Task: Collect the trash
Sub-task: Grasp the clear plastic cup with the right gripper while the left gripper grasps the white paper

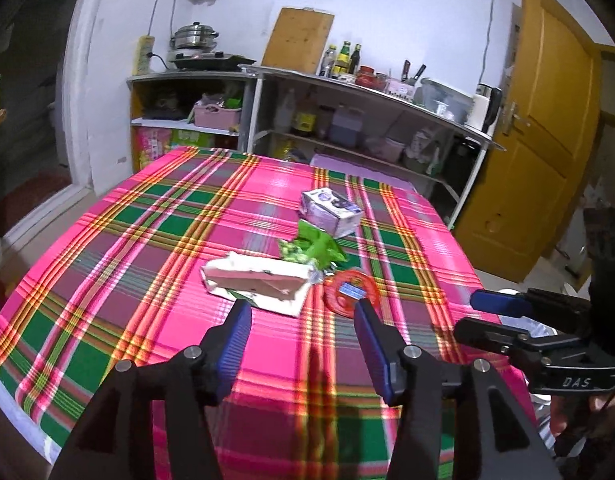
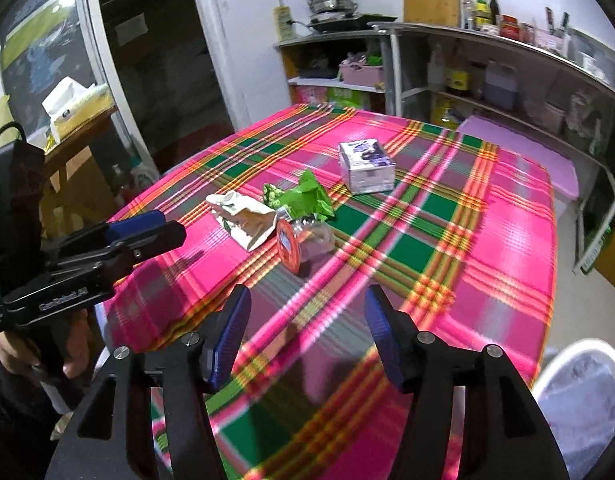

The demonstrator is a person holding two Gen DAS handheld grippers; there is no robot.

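Observation:
Trash lies in the middle of a pink and green plaid tablecloth: a flattened white and pink carton, a crumpled green wrapper, a clear jar on its side with a red lid, and a purple and white box. The same carton, wrapper, jar and box show in the right wrist view. My left gripper is open, just short of the carton and jar. My right gripper is open and empty, above the cloth in front of the jar.
A white bin with a liner stands off the table's right side. Metal shelves with bottles and jars stand behind the table. A yellow door is at the right. A wooden stand with a tissue box is left.

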